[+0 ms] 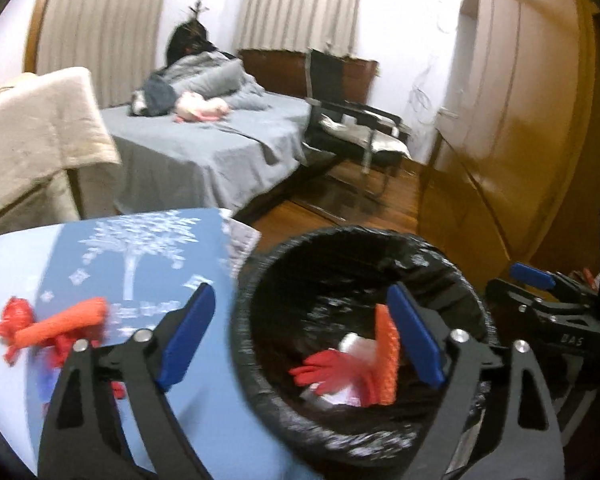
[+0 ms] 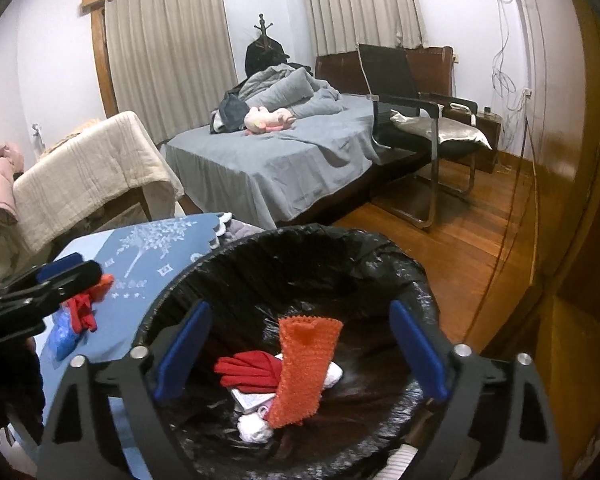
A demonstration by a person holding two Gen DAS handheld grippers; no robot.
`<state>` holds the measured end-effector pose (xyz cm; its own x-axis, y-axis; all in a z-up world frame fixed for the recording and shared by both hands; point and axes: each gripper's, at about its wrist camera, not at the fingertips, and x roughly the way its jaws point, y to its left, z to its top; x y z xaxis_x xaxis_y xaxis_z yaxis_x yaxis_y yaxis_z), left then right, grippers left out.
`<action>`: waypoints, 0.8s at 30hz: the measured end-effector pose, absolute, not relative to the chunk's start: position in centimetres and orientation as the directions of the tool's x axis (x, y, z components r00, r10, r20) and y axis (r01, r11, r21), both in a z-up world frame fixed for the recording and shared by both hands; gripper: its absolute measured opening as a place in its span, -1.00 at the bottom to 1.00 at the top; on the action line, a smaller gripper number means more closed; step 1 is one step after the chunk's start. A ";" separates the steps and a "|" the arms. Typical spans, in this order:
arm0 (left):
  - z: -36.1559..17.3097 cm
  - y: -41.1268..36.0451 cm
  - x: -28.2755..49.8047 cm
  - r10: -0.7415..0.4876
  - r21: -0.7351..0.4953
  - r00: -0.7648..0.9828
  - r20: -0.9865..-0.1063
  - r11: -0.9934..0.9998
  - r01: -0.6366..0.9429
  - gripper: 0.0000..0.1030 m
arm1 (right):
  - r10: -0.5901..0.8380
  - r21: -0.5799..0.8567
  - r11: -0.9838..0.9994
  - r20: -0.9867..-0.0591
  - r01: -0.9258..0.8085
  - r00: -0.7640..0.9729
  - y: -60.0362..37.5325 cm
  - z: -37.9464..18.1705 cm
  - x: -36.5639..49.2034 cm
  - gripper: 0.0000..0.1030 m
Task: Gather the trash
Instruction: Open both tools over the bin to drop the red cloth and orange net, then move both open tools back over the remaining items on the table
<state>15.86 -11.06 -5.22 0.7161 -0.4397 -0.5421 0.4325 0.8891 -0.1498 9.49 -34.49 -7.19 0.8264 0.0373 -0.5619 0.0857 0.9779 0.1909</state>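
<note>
A bin lined with a black bag [image 1: 256,360] [image 2: 380,256] stands beside a blue table [image 1: 204,420] [image 2: 120,320]. Inside lie an orange cloth strip [image 2: 304,368] [image 1: 388,356], a red glove [image 2: 248,370] [image 1: 320,372] and white scraps [image 2: 254,430]. My right gripper [image 2: 302,354] is open and empty over the bin. My left gripper [image 1: 302,340] is open and empty, straddling the bin's left rim. On the table lie an orange roll [image 1: 64,324], red scraps [image 1: 14,318] [image 2: 82,312] and a blue crumpled piece [image 2: 62,338].
A bed with a grey sheet [image 2: 284,156] stands behind the table, a black chair with a cushion [image 2: 428,128] to its right. A towel-draped chair [image 2: 84,176] is at left. A wooden wardrobe [image 2: 580,240] lines the right side, with cables hanging by it.
</note>
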 end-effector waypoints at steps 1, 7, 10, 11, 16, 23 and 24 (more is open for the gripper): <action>-5.0 -10.5 15.7 -0.429 -0.148 0.723 -0.541 0.895 0.421 0.71 | 0.040 0.190 0.978 -0.560 0.081 0.828 -34.2 -7.1 9.6 0.80; -4.3 -5.8 15.2 -0.345 -0.134 0.775 -0.529 0.936 0.325 0.75 | 0.075 0.191 0.981 -0.538 0.035 0.840 -31.4 -6.4 10.3 0.85; -4.1 -3.5 14.8 -0.299 -0.118 0.797 -0.524 0.953 0.279 0.75 | 0.101 0.198 0.980 -0.532 0.007 0.841 -29.7 -6.3 11.0 0.85; -4.1 -2.6 14.7 -0.280 -0.115 0.804 -0.524 0.959 0.259 0.75 | 0.110 0.200 0.980 -0.530 -0.002 0.841 -29.1 -6.2 11.3 0.85; -4.1 1.5 14.4 -0.206 -0.109 0.827 -0.523 0.979 0.175 0.75 | 0.160 0.199 0.978 -0.527 -0.062 0.834 -25.7 -6.1 12.6 0.85; -4.7 6.5 13.8 -0.110 -0.095 0.843 -0.526 0.993 0.070 0.75 | 0.229 0.201 0.969 -0.533 -0.141 0.814 -20.6 -6.4 14.7 0.86; -4.8 7.2 13.7 -0.096 -0.089 0.844 -0.527 0.994 0.058 0.75 | 0.238 0.201 0.968 -0.535 -0.151 0.811 -20.0 -6.5 14.9 0.86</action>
